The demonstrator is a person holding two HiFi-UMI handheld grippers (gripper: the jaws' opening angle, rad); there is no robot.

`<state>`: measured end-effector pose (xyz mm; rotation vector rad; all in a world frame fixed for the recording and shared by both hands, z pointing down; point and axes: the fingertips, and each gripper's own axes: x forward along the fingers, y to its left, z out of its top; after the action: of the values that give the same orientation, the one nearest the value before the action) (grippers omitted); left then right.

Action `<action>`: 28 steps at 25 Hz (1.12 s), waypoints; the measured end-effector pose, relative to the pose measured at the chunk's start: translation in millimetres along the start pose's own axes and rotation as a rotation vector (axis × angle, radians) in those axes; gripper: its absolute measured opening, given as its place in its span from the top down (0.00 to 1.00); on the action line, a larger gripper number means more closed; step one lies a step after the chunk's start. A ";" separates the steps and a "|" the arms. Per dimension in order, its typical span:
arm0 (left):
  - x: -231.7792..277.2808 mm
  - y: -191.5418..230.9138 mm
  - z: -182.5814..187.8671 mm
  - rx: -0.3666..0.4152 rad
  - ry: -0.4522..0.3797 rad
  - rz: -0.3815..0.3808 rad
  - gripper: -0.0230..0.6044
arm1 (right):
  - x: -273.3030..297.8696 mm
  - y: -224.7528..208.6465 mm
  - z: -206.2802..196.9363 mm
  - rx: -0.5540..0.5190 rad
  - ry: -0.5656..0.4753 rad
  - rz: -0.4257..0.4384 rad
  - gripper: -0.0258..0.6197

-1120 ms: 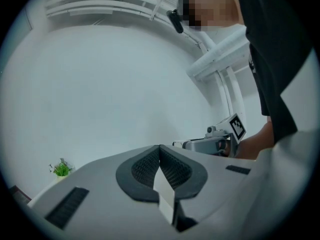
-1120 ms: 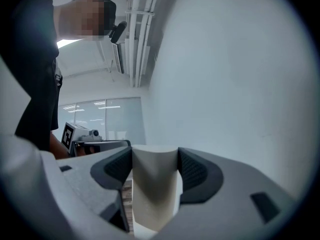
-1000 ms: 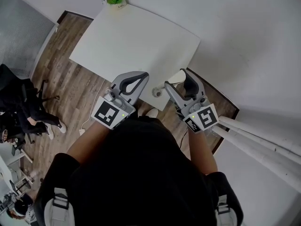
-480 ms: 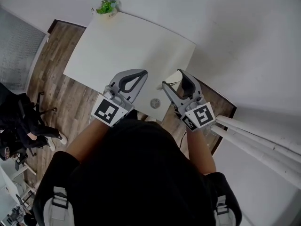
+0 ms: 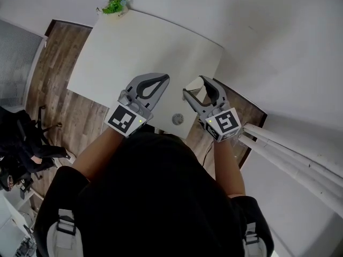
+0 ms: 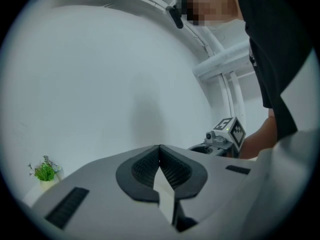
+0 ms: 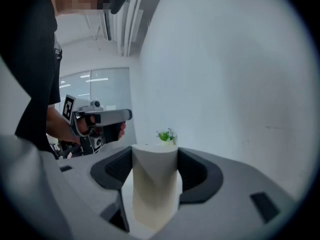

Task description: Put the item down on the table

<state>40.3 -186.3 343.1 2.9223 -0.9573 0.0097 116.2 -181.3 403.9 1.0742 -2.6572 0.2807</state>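
Carrying the item (image 7: 154,184) pinched in the right gripper (image 5: 196,88) above the table (image 5: 134,47); left gripper (image 5: 163,79) pressed together, empty. Next, probably: lower, release.

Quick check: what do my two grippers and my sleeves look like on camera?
Both the left gripper and the right gripper are light grey with black ribbed pads. Each carries a white cube with black square markers and a small green light. Clothing: a black short-sleeved top.

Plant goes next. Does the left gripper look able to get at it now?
Probably, with a stretch: only bare table lies between the shut left gripper and the far-corner plant.
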 end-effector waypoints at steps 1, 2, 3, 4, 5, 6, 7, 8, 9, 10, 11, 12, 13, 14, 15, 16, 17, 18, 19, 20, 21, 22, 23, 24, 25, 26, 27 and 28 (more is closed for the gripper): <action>1.1 2.7 -2.7 -0.002 0.004 -0.004 0.97 | 4.7 -1.3 -5.2 -0.005 0.031 0.001 0.52; 2.1 5.1 -5.4 -0.005 0.008 -0.007 0.97 | 9.1 -2.6 -10.8 -0.010 0.061 0.004 0.52; 3.0 7.6 -8.1 -0.007 0.011 -0.009 0.97 | 13.4 -4.0 -16.3 -0.016 0.091 0.007 0.52; 3.9 10.2 -10.9 -0.008 0.013 -0.011 0.97 | 17.6 -5.5 -21.9 -0.021 0.117 0.012 0.52; 4.7 12.8 -13.9 -0.011 0.016 -0.012 0.97 | 21.8 -7.1 -27.4 -0.023 0.140 0.017 0.52; 5.5 15.1 -17.1 -0.014 0.019 -0.011 0.97 | 25.4 -8.9 -33.1 -0.021 0.161 0.023 0.52; 6.1 17.0 -20.1 -0.016 0.023 -0.010 0.97 | 28.4 -10.5 -38.7 -0.016 0.181 0.028 0.52; 6.5 18.5 -22.7 -0.016 0.027 -0.008 0.97 | 31.0 -11.7 -44.0 -0.012 0.202 0.034 0.52; 6.7 20.1 -25.0 -0.015 0.029 -0.006 0.97 | 33.5 -12.6 -48.9 -0.009 0.224 0.038 0.52; 7.1 21.9 -26.9 -0.013 0.030 -0.006 0.97 | 36.5 -13.3 -53.5 -0.009 0.247 0.043 0.52; 7.7 23.9 -28.6 -0.011 0.030 -0.006 0.97 | 39.8 -14.2 -57.9 -0.010 0.270 0.048 0.52; 8.8 25.7 -30.0 -0.009 0.028 -0.006 0.97 | 43.1 -15.1 -62.0 -0.012 0.290 0.054 0.52; 10.0 27.3 -31.3 -0.008 0.026 -0.006 0.97 | 46.3 -16.0 -65.9 -0.015 0.309 0.061 0.52; 10.8 29.2 -32.5 -0.008 0.024 -0.004 0.97 | 49.9 -16.3 -69.6 -0.019 0.327 0.070 0.53; 11.1 31.9 -33.9 -0.009 0.023 -0.001 0.97 | 54.0 -15.9 -73.0 -0.026 0.346 0.078 0.53; 11.1 35.0 -35.5 -0.010 0.024 0.001 0.97 | 58.3 -15.5 -76.6 -0.034 0.365 0.086 0.53; 11.1 37.9 -37.3 -0.013 0.026 0.003 0.97 | 62.3 -15.4 -80.5 -0.043 0.387 0.092 0.53; 11.2 40.3 -39.1 -0.015 0.028 0.004 0.97 | 65.6 -15.7 -84.7 -0.054 0.410 0.098 0.53; 11.4 42.2 -41.1 -0.017 0.031 0.005 0.97 | 68.5 -16.1 -88.8 -0.065 0.432 0.103 0.53; 11.5 43.9 -43.1 -0.018 0.033 0.005 0.97 | 71.1 -16.5 -92.4 -0.075 0.453 0.109 0.53; 11.4 45.6 -45.4 -0.019 0.036 0.006 0.97 | 73.7 -16.9 -95.3 -0.085 0.468 0.114 0.53; 11.3 47.3 -47.7 -0.022 0.039 0.007 0.97 | 76.2 -17.3 -97.2 -0.092 0.477 0.118 0.53; 11.1 49.0 -50.1 -0.024 0.043 0.009 0.97 | 78.8 -17.9 -98.3 -0.095 0.481 0.122 0.53; 11.2 50.6 -52.5 -0.026 0.047 0.011 0.97 | 81.2 -18.5 -99.3 -0.095 0.483 0.125 0.53; 11.4 52.0 -54.8 -0.028 0.051 0.012 0.97 | 83.4 -19.2 -100.3 -0.094 0.484 0.127 0.53; 11.9 53.2 -57.0 -0.030 0.056 0.013 0.97 | 85.3 -20.0 -101.8 -0.093 0.485 0.129 0.53; 12.6 54.1 -58.9 -0.030 0.059 0.013 0.97 | 87.1 -20.8 -103.7 -0.091 0.488 0.130 0.53; 13.4 54.9 -60.3 -0.030 0.062 0.013 0.97 | 88.8 -21.5 -106.0 -0.090 0.491 0.131 0.53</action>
<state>19.5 -234.4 407.0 2.8705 -0.9582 0.0847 87.6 -225.3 533.6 0.6939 -2.2733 0.3894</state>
